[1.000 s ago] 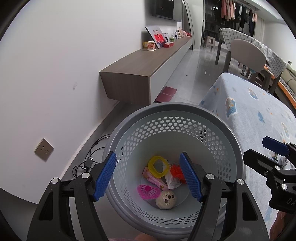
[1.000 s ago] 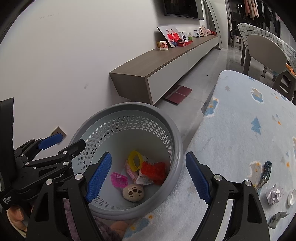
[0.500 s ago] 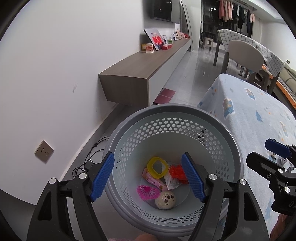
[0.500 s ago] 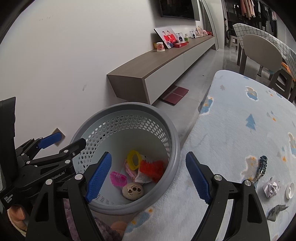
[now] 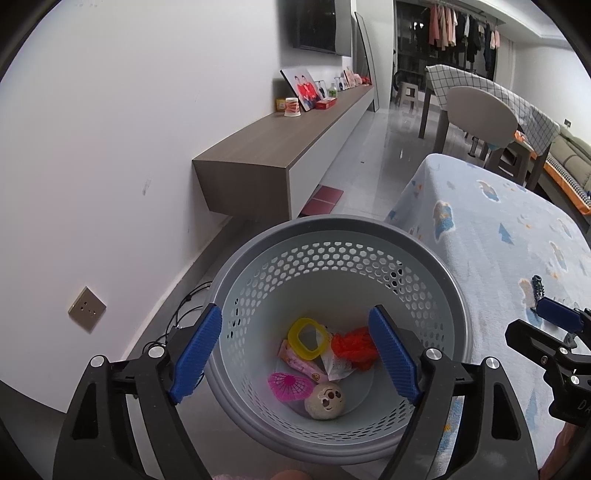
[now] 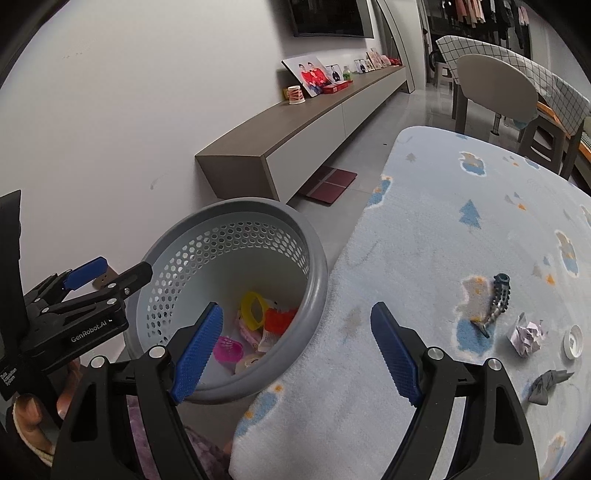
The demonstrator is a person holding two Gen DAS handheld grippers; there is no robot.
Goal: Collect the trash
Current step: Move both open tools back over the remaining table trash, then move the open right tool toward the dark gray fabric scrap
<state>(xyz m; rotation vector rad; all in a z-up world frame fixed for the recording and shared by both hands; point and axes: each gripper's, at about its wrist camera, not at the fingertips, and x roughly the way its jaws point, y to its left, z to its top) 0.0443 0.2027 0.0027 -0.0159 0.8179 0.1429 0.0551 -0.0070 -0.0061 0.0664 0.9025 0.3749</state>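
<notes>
Hovering wide open and empty, the left claw [image 5: 295, 354] frames the basket [image 5: 436, 269] below it; the right claw [image 6: 295, 349], equally spread and empty, has crumpled paper [image 6: 526, 334] off right on the rug [image 6: 461, 192], where a grab could snag pile.

Residential living rm. Evidence: long low wall-mounted TV cabinet [image 5: 295, 136] w/ framed family photos [image 5: 301, 88], cup and small boxes on top; flat TV [image 5: 319, 26] on wall above. Kids' patterned light-blue rug [image 6: 461, 236] on tiled floor. Dining table w/ checked cloth [image 5: 495, 92] and chair [image 5: 480, 114] at back, sofa edge at far right, clothes on a rail [image 5: 458, 26] beyond. Wall socket [image 5: 86, 308] low on wall, cables beneath.
</notes>
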